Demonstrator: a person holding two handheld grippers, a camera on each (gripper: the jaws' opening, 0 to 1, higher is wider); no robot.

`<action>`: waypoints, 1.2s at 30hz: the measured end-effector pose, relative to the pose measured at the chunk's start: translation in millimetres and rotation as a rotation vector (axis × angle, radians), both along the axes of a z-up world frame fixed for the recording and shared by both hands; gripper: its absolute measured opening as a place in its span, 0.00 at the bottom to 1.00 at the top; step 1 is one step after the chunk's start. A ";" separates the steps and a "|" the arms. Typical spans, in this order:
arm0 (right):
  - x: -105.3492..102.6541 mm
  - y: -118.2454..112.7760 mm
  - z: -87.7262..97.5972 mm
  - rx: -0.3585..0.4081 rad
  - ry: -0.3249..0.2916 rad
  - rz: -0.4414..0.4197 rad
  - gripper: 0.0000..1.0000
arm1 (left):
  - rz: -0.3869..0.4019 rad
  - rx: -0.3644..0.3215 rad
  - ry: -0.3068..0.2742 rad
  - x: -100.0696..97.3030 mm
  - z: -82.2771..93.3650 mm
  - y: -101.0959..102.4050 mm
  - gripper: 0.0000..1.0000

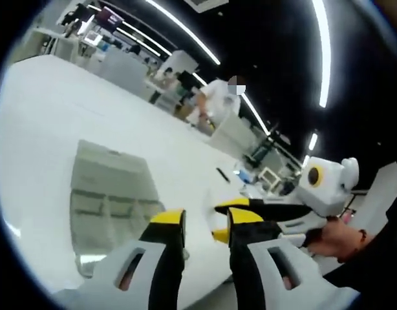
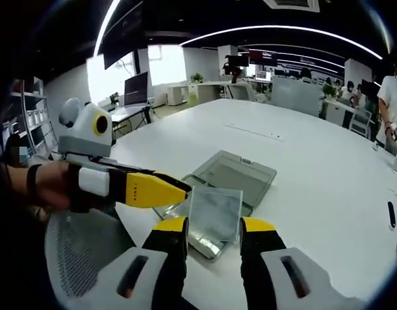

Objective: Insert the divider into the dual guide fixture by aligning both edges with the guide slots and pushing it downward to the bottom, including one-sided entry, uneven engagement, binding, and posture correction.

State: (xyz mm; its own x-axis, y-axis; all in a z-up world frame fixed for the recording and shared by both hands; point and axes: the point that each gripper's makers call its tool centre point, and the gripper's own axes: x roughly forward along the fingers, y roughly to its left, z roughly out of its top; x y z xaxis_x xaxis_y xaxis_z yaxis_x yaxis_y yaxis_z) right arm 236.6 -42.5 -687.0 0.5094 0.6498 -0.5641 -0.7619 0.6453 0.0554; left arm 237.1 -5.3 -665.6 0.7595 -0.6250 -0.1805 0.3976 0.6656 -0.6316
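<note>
In the right gripper view, the right gripper point(image 2: 213, 234) rises from the bottom with its yellow-tipped jaws clamped on the edges of the divider point(image 2: 215, 213), a clear square sheet held upright between them. Just behind and beneath the sheet lies the dual guide fixture point(image 2: 232, 175), a shallow clear tray with a raised rim, flat on the white table point(image 2: 315, 161) near its front edge. The sheet's lower edge sits over the tray's near end; whether it has entered any slot cannot be told. From the left comes the left gripper point(image 2: 176, 186), held by a hand point(image 2: 50, 184), its yellow jaws drawn together to a point that reaches just beside the sheet's left edge.

In the left gripper view, the left gripper point(image 1: 206, 223) shows its jaws close together with only a narrow gap, nothing between them. The fixture point(image 1: 108, 194) lies on the table to the left. Farther off, a person in white point(image 1: 218, 97) stands among desks
</note>
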 end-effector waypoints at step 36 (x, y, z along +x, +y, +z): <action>-6.0 14.1 6.1 0.030 0.001 0.051 0.28 | -0.035 -0.033 0.004 -3.9 0.4 -1.9 0.00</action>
